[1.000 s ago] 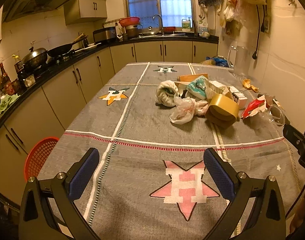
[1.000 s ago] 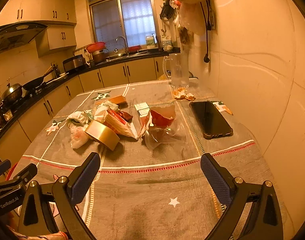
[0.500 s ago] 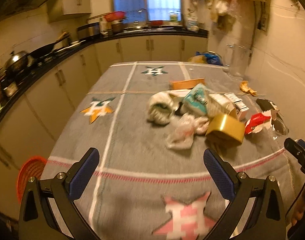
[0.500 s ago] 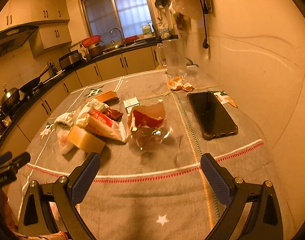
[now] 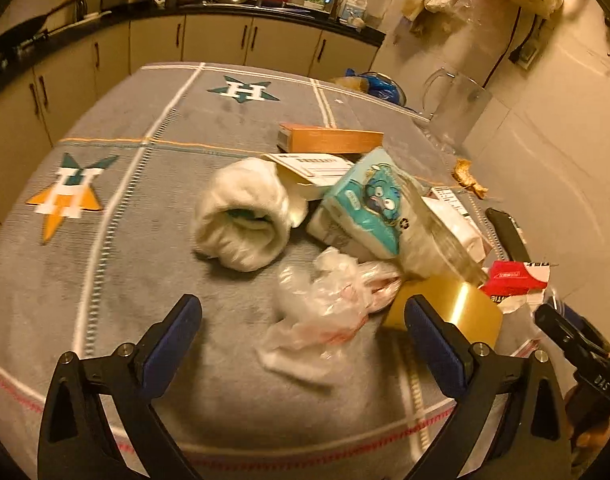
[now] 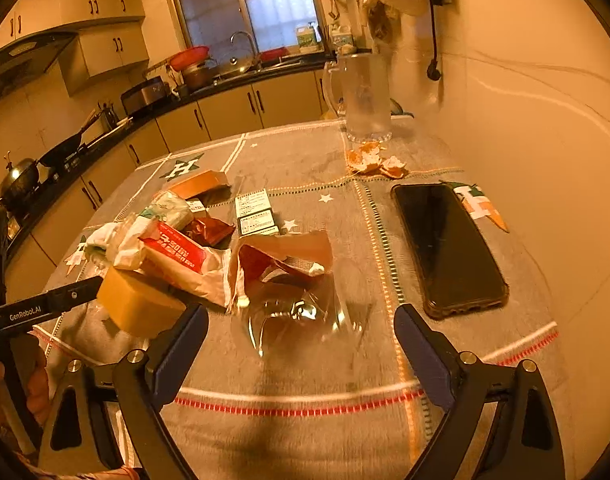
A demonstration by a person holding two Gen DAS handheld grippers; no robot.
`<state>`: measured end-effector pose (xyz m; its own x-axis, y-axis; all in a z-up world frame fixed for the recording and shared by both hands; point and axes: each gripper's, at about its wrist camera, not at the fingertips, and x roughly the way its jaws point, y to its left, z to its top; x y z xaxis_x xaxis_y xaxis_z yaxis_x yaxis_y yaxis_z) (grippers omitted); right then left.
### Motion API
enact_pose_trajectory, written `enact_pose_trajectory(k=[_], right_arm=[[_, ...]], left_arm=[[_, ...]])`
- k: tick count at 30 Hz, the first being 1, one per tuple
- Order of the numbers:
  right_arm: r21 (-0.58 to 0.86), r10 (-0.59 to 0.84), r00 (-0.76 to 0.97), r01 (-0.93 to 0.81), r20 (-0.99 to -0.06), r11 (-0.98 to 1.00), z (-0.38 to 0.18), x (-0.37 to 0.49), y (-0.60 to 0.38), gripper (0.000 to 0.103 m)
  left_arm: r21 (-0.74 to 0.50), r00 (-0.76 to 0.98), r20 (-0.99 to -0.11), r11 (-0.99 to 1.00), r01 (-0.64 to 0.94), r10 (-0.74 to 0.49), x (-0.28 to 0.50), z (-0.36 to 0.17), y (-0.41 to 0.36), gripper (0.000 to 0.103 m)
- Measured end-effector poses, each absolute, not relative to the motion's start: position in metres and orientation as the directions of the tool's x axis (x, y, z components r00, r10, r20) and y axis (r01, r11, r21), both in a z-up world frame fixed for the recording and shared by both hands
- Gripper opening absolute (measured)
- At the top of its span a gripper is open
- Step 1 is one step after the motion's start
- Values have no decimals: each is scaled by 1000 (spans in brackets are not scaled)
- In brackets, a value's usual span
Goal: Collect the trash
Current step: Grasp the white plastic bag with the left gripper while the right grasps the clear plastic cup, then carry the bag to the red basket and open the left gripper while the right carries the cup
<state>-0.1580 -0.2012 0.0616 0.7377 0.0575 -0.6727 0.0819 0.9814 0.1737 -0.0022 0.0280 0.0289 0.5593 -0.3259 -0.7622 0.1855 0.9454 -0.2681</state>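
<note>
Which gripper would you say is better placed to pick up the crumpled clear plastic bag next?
Left. The left gripper, jaws closing, already brackets the plastic bag; the right gripper faces a clear cup.

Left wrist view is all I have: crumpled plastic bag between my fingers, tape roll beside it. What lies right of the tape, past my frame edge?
Observer: A black phone lies flat on the cloth near the wall, clear of the trash pile.
Operator: Is there any trash in front of the right gripper?
Observer: Yes. A clear plastic cup lies on its side ahead of the right gripper, whose jaws are closing with nothing between the pads yet.
Operator: What is behind the cup?
Observer: A torn red and brown paper wrapper sits right at the cup's mouth.
Operator: Anything farther back?
Observer: Orange peel lies at the foot of the glass jug.
</note>
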Motion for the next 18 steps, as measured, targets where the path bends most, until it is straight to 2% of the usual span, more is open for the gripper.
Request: enact_pose_trajectory(k=[2,3,4,5,6,7,8,9,10,11,18], right_arm=[[204,79,732,83,-676,976,60,-150,-201,94],[220,91,730,83,-677,972,60,-146,-201,94],[229,98,728,83,-678,970,59,-143,-200,94],[234,102,724,85,-683,969,58,-139,-199,93],[237,105,718,85,-688,968,56,-136,-198,92],[240,110,711,85,-695,967,54,-132,-197,88],[245,117,705,84,-700,966,52,-131,-196,79],[256,127,696,83,-706,963,50,-130,-195,73],[275,147,688,79,-711,958,48,-129,-196,57],[295,166,684,75,-710,953,47,-129,-197,52],[350,202,720,60,-664,935,57,-150,-203,50]], left_arm=[[-277,544,-767,940,199,-341,-1,26,24,89],[-280,528,-773,936,212,-351,-1,22,19,78],[-278,518,-779,936,218,-352,1,21,16,60],[-271,505,-790,937,221,-348,1,18,13,51],[-266,492,-800,938,224,-344,0,16,11,37],[-267,493,-798,937,227,-347,-1,17,11,34],[-269,498,-794,936,229,-350,-5,18,11,32],[-269,499,-792,935,231,-351,-8,19,11,30],[-266,506,-789,936,231,-349,-12,20,12,29],[-261,513,-786,938,230,-345,-16,22,12,29],[-301,553,-749,931,207,-365,-50,43,31,29]])
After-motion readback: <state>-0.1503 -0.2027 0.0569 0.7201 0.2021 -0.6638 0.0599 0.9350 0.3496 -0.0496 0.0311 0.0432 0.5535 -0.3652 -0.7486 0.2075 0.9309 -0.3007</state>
